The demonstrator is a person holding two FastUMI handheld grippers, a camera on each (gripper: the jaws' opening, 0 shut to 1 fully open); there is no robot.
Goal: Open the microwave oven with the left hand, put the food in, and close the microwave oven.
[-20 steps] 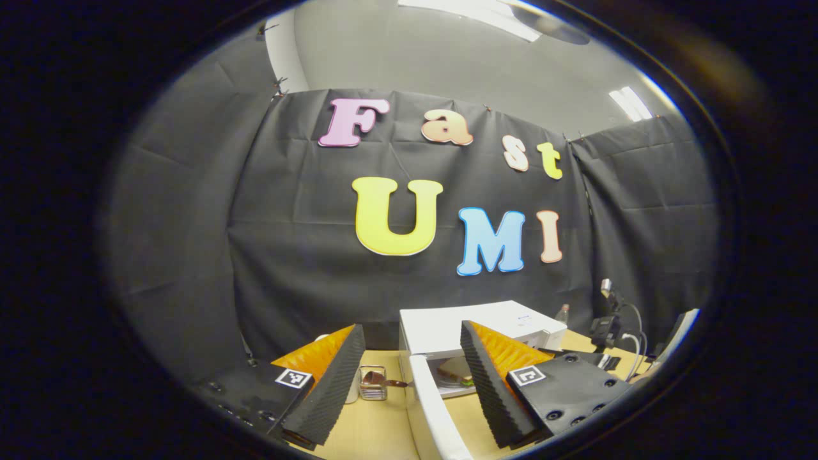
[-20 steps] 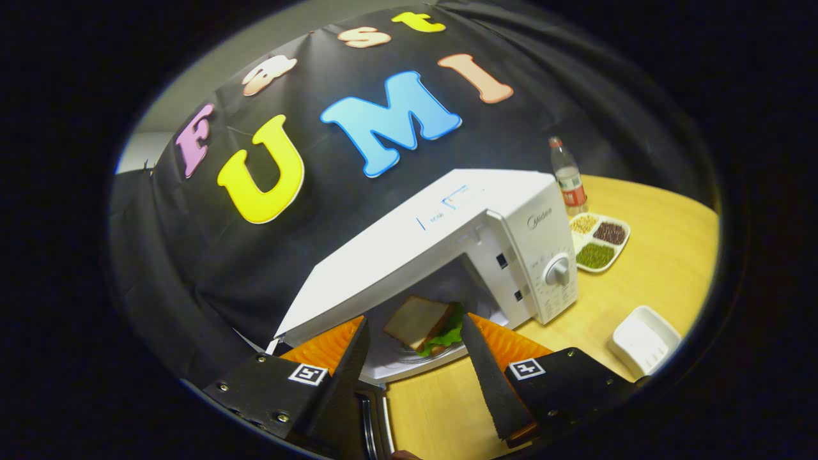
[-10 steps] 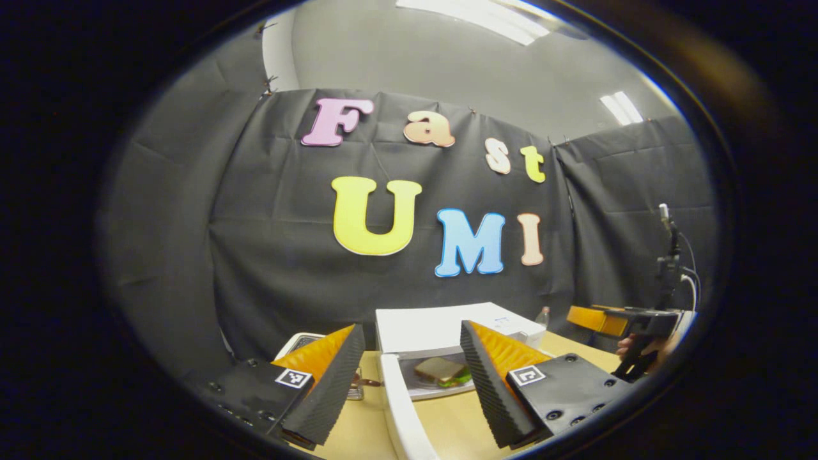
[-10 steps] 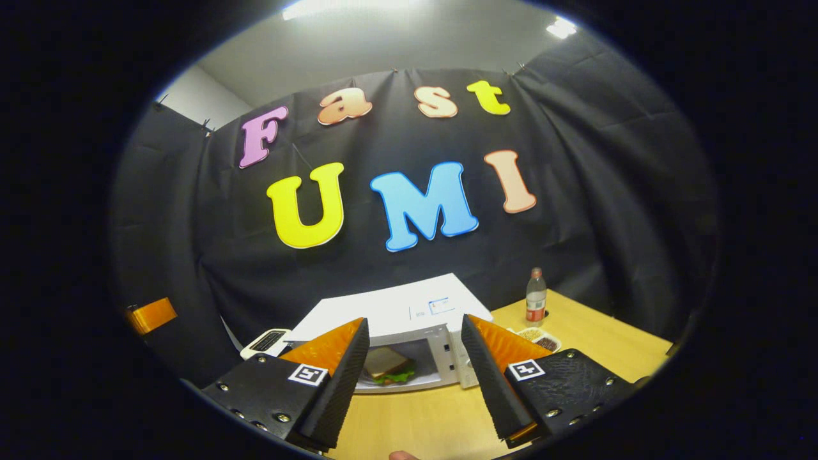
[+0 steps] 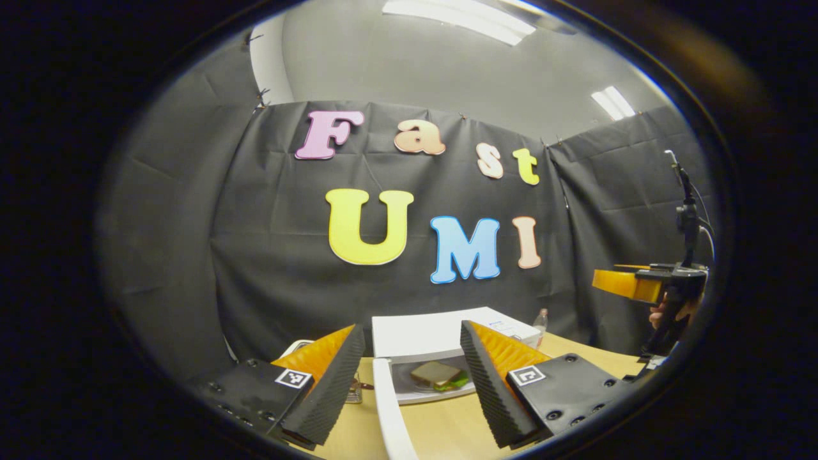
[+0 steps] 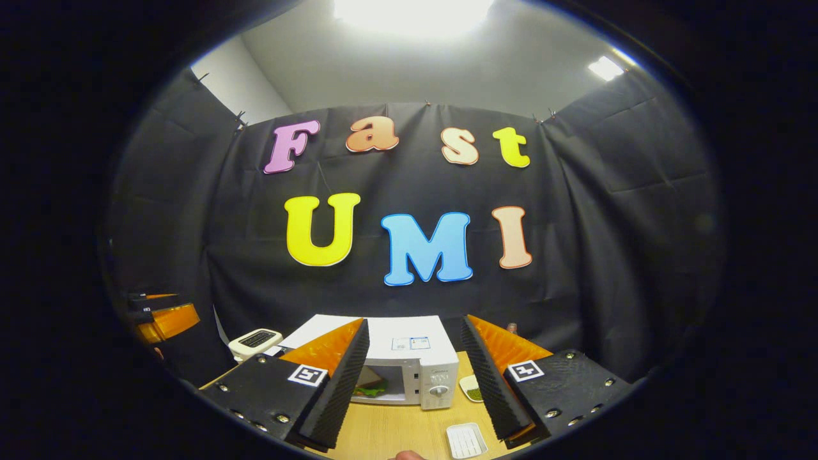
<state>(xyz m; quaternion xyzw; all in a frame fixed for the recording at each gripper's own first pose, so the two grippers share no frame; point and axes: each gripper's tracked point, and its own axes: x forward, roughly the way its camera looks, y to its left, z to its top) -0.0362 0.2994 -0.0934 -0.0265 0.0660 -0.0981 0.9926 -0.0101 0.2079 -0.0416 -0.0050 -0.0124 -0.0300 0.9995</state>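
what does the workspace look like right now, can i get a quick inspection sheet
Surface: wooden table, light tan.
Job's things: white microwave, its door swung open; sandwich lies inside on a plate.
Clutter: bottle behind the microwave, compartment dish of green grains beside it, empty white tray in front, small white device to the left.
Grippers: left gripper open, holding nothing; right gripper open, holding nothing.
Cables: a cable runs from the pole on the right gripper in the left gripper view.
Surroundings: black cloth wall, ceiling lights on.

microwave (image 5: 441, 335) door (image 5: 390, 415) open, sandwich (image 5: 438, 375) inside
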